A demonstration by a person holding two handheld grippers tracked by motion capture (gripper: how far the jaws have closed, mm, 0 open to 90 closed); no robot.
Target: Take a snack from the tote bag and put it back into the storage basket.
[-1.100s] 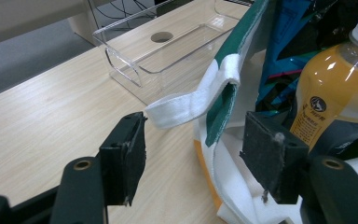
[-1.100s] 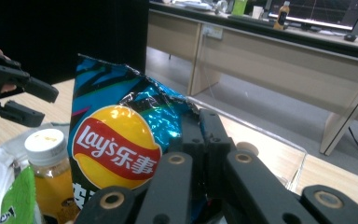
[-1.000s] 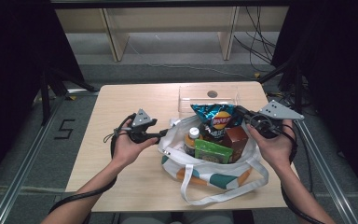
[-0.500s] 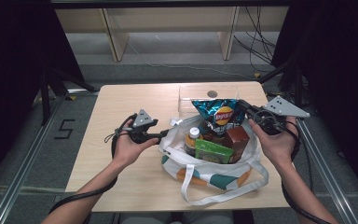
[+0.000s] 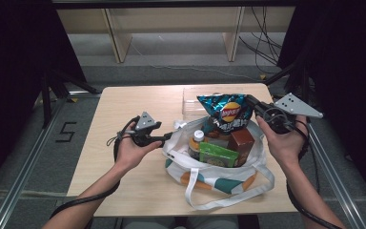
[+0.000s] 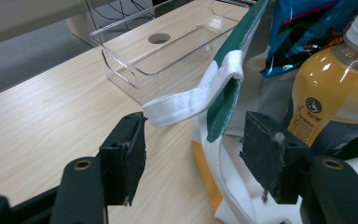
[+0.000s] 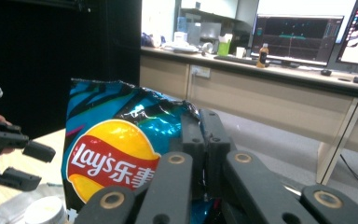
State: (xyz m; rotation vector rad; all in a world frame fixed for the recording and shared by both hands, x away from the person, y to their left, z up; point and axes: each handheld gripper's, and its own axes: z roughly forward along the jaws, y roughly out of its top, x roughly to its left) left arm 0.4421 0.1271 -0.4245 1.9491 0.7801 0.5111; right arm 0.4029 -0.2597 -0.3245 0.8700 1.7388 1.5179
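Looking down from the high view, the right gripper has its jaws clamped on the upper edge of the blue chip bag, which hangs above the open tote bag on the wooden table. The chip bag's lower end sits just over the bag's mouth, above a brown box, a green packet and a capped bottle packed inside. Over on the left, the left gripper reaches in at the tote's left rim, jaws apart. A clear plastic tray lies on the table behind the bag.

Switching to the left gripper view: the two black jaws stand spread wide, and between them hangs the tote's white strap with the green-edged rim beside it. The pads do not press on the fabric; the left gripper is released. The orange drink bottle stands inside the tote at the right, the chip bag above it, and the clear tray sits on the table beyond.

Now the right gripper view: the jaws are squeezed tight together, pinching the crinkled top corner of the chip bag, its red and yellow logo facing the camera. The right gripper has it firmly. The left gripper shows at the left edge, and a desk with monitors stands far behind.
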